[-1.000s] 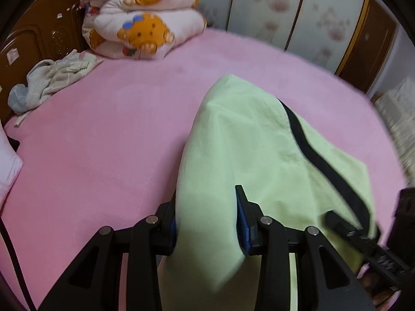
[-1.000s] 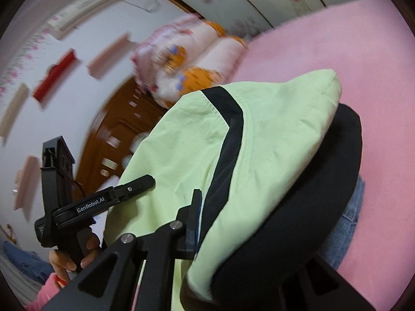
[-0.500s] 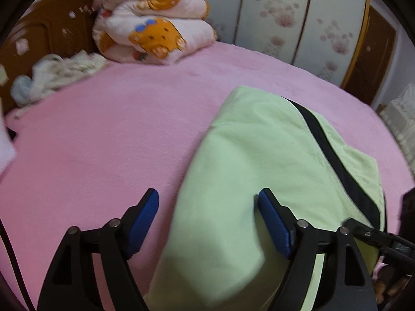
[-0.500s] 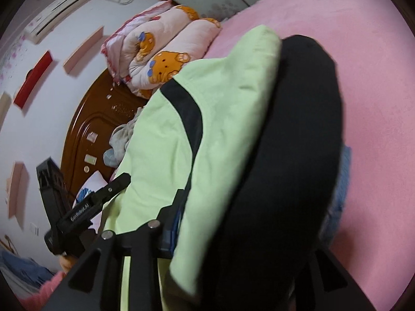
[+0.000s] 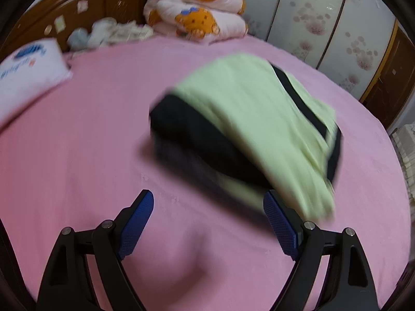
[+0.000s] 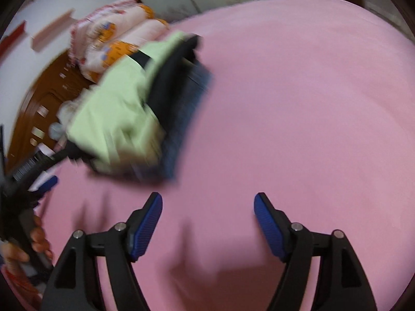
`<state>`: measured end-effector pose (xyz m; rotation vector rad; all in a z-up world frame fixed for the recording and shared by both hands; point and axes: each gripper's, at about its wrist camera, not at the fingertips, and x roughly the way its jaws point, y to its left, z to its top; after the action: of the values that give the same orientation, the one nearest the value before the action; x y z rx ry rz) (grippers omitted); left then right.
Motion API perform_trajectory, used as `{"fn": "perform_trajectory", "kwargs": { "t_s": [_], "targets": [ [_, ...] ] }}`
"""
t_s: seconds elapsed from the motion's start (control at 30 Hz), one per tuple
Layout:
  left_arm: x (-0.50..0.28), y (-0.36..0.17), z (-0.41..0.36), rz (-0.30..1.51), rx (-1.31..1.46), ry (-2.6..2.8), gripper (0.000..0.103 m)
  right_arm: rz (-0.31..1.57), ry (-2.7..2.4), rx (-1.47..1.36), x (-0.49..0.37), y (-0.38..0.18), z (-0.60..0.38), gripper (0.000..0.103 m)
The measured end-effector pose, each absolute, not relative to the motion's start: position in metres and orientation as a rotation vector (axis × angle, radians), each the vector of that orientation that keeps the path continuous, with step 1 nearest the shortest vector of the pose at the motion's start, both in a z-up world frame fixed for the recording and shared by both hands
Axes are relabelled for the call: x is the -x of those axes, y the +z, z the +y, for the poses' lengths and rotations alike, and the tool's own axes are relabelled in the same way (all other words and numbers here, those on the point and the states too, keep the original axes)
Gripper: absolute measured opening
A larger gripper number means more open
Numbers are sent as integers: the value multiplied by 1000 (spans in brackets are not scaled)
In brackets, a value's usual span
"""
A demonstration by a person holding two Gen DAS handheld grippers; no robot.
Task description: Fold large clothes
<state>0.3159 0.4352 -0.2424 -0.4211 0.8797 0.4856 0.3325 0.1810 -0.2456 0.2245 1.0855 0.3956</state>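
A stack of folded clothes lies on the pink bed: a light green garment with black trim [image 5: 249, 108] on top, a black layer under it, and blue denim [image 6: 192, 98] at the bottom. The picture of it is blurred. My left gripper [image 5: 207, 207] is a little short of the stack, jaws still opening, nothing between them. Further back from the same stack [image 6: 129, 103], my right gripper [image 6: 207, 207] has its jaws opening too, only pink sheet between them. The left gripper's body [image 6: 28, 165] and the hand holding it show at the left edge of the right wrist view.
The pink bed sheet [image 5: 77, 142] spreads wide around the stack. A rolled cartoon quilt [image 5: 197, 13] and a small heap of pale clothes [image 5: 111, 31] lie by the wooden headboard [image 5: 64, 7]. A white pillow [image 5: 28, 70] sits at the left. Wardrobe doors [image 5: 324, 18] stand behind.
Both grippers let go of the green garment and drew back from it, jaws spreading wide. The garment now rests on the stack on the bed, clear of both.
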Motion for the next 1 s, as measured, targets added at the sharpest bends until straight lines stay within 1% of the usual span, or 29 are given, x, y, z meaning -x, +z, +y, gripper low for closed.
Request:
{"fn": "perform_trajectory", "kwargs": {
  "t_s": [0.13, 0.27, 0.33, 0.43, 0.5, 0.63, 0.73, 0.87, 0.93, 1.0],
  "targets": [
    [-259, -235, 370, 949, 410, 476, 85, 1142, 322, -147, -263, -240, 115, 75],
    [-202, -212, 296, 1033, 400, 435, 85, 1176, 285, -37, -193, -219, 48, 80],
    [-172, -190, 253, 1081, 389, 375, 85, 1211, 300, 3, -159, -202, 14, 82],
    [-134, -159, 202, 1100, 295, 314, 85, 1245, 321, 22, -114, -176, -28, 89],
    [-117, -140, 171, 1097, 227, 288, 85, 1264, 332, 21, -85, -152, -54, 90],
    [-87, -98, 110, 1109, 153, 216, 85, 1277, 314, -27, -54, -116, -88, 90],
    [-80, -69, 81, 1095, 145, 173, 85, 1297, 310, -146, -44, -89, -116, 90],
    [-76, -40, 56, 1070, 153, 132, 86, 1242, 273, -140, -45, -50, -130, 90],
    [-77, -27, 45, 1049, 105, 125, 86, 1193, 266, -140, -40, -28, -136, 90],
    [-75, -18, 38, 1037, 72, 109, 89, 1159, 264, -133, -38, -14, -138, 90]
  ]
}}
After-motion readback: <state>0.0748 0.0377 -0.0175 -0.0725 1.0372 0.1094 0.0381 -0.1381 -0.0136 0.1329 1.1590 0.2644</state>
